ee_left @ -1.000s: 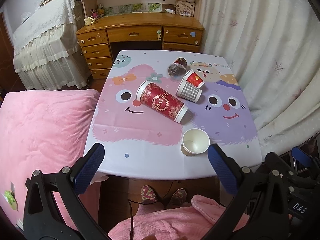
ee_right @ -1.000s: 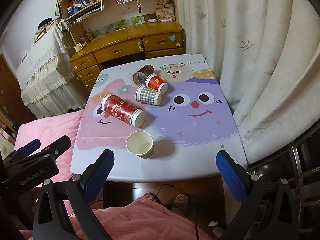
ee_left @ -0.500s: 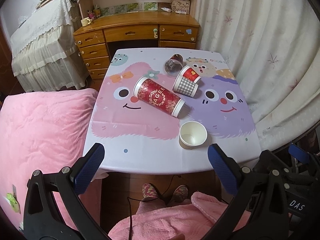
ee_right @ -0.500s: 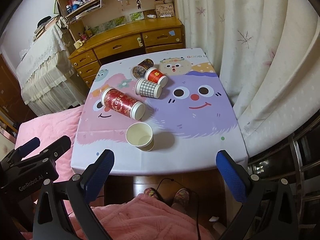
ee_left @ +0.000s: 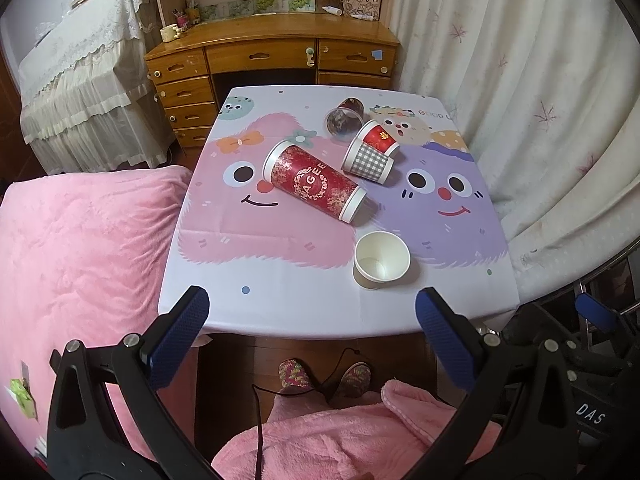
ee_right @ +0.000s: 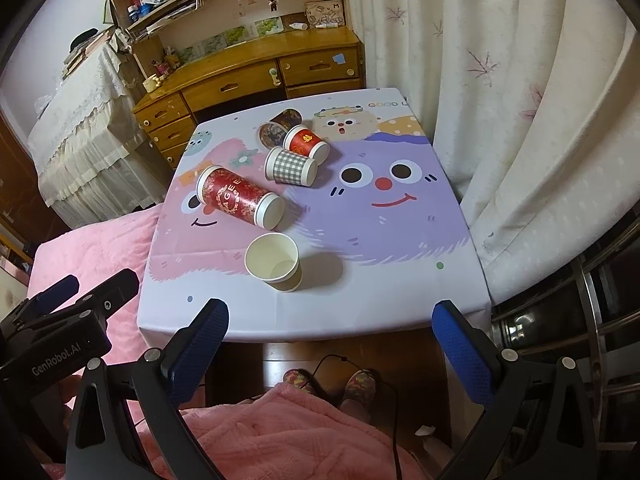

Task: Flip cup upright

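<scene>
Cartoon-print table [ee_left: 280,304], white cup [ee_left: 382,260] upright, four cups [ee_left: 316,182] lying sideways

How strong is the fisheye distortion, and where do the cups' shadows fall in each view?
Left wrist view: strong barrel bending, the table edges and curtain bow outward, corners are black; the white paper cup casts a soft shadow to its right. Right wrist view: same bending; the tall red cup also shadows rightward. Both are sharp, without glare.

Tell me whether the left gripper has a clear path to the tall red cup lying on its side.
Probably yes. The left gripper hangs open short of the table's near edge, and only bare tablecloth lies between it and the tall red cup; the upright white cup sits off to the right.
</scene>
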`<state>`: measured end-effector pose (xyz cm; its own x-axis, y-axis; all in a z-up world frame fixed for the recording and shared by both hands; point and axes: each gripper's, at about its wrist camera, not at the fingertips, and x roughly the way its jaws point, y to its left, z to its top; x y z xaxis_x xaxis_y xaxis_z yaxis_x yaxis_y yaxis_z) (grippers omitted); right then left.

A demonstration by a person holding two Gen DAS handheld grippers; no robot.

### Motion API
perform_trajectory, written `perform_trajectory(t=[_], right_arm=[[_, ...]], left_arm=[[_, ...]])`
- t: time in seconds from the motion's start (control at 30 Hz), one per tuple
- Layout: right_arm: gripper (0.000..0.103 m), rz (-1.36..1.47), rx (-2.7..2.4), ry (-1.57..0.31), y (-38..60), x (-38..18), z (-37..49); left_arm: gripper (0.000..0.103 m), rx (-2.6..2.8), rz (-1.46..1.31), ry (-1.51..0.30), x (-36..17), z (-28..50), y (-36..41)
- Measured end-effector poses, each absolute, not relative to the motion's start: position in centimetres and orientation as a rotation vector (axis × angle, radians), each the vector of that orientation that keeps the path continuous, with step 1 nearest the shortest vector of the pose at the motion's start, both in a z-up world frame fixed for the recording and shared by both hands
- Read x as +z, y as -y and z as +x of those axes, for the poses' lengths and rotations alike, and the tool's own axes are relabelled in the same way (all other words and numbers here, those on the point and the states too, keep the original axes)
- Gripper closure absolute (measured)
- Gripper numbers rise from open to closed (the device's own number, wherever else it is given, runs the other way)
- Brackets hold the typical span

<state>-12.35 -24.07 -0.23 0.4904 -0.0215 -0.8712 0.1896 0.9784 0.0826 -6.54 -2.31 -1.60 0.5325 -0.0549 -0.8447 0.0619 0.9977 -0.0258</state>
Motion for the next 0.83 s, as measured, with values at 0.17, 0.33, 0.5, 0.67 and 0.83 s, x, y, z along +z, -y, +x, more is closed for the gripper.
perform_trajectory(t=[0.17,0.33,0.5,0.67,0.83], right_arm=[[0.000,0.179,-0.132,-1.054,24.37,-0.29,-12.35],[0.000,0.184,-0.132,-1.054,24.64,-0.30,-12.25],[0.000,0.182,-0.129,-1.057,24.53,-0.35,-12.35],[0.000,0.184,-0.124,-1.064,24.56,-0.50,-12.14],[0.000,0.185,-0.097,-1.076,24.57,-0.73,-11.61]], left_arm=[[0.001,-0.068,0.010,-1.009,-1.60,-6.49,2.39],[0.001,-0.066,0.006,-1.009,-1.64,-6.47,2.41],[0.001,-0.064,0.008,-1.011,-1.67,-6.23,2.48],[0.001,-0.065,0.005,-1.012,-1.62,-6.22,2.42],[0.001,-0.042,-0.006,-1.014,-1.74,-5.97,2.35]])
